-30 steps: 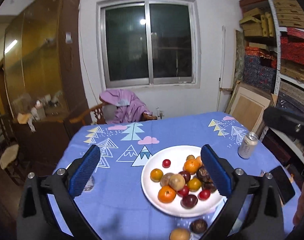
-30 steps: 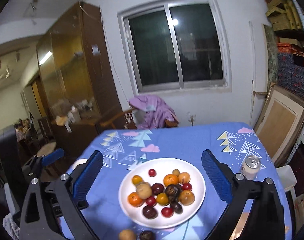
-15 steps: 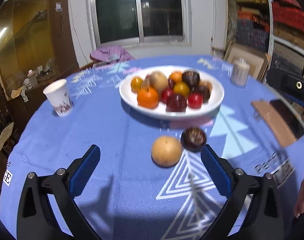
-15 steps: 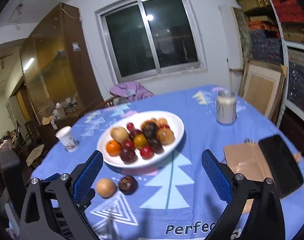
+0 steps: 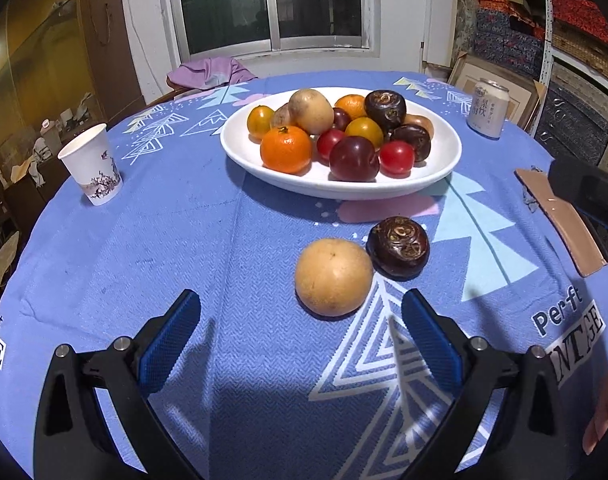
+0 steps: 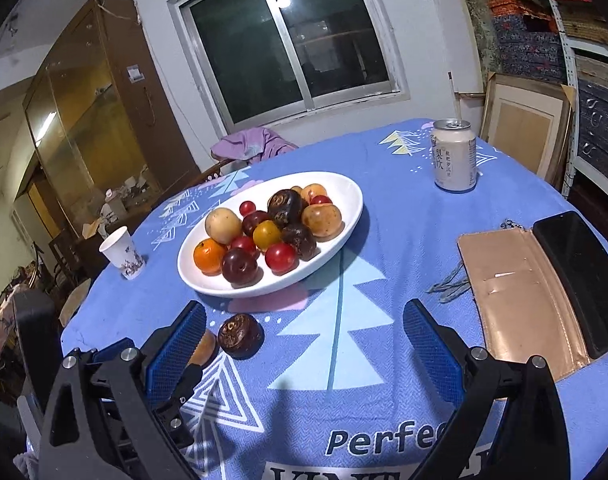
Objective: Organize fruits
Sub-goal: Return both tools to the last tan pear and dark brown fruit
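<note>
Left wrist view: the left tool (image 5: 300,336), its blue-padded jaws spread wide and holding nothing, hangs low over the round desk (image 5: 144,248) draped in a blue tree-print cloth. Just ahead of the jaws, slightly toward the right pad, sits a round tan, smooth-skinned fruit (image 5: 333,277), touching or all but touching a dark brown, ridged round fruit (image 5: 398,247) behind it to the right. Beyond both stands the shallow white oval plate (image 5: 240,152) heaped with oranges, red and purple fruit. A printed white paper cup (image 5: 92,164) stands well off to the left, a pale drink can (image 5: 487,107) far right.

The risk, as it looks from here: a round fruit on cloth may roll if one pad meets it first, and closing around the tan fruit could knock its dark neighbour away.

Right wrist view: the right tool (image 6: 304,350), jaws equally wide and empty, hovers near the desk's front edge. The dark fruit lies just beyond its left pad, with the tan fruit half hidden behind that pad; the plate sits farther back. To the right, a tan open wallet case (image 6: 516,292) holding a black phone (image 6: 576,276) lies near this tool, within reach of a careless sweep.
</note>
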Available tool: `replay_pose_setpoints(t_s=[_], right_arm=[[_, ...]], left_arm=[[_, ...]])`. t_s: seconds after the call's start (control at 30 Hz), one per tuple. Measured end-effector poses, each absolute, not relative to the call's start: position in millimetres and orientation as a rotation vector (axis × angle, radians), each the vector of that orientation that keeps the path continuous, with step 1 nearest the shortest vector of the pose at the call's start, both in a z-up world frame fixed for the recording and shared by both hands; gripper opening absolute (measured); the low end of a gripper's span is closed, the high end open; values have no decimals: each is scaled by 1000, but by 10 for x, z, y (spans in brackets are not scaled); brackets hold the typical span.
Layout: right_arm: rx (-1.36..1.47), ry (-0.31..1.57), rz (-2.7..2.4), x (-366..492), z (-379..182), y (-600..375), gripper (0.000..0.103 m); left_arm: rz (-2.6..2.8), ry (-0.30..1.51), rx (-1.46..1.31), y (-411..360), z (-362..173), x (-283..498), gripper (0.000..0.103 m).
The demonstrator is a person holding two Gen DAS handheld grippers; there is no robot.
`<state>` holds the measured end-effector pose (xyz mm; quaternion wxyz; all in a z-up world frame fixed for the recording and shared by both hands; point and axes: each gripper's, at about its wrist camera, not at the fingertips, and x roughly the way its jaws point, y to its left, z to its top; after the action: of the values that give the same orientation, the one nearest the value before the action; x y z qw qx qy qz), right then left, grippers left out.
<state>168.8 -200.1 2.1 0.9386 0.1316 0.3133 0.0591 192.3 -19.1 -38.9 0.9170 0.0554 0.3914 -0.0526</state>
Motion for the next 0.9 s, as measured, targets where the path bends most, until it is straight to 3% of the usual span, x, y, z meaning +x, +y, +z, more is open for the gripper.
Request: replay_pose_setpoints(t_s=[0.9], right_arm=[[267, 755, 127, 1809, -192, -1936, 100]], left_arm=[[-48, 844, 7, 101, -415, 2224, 99]])
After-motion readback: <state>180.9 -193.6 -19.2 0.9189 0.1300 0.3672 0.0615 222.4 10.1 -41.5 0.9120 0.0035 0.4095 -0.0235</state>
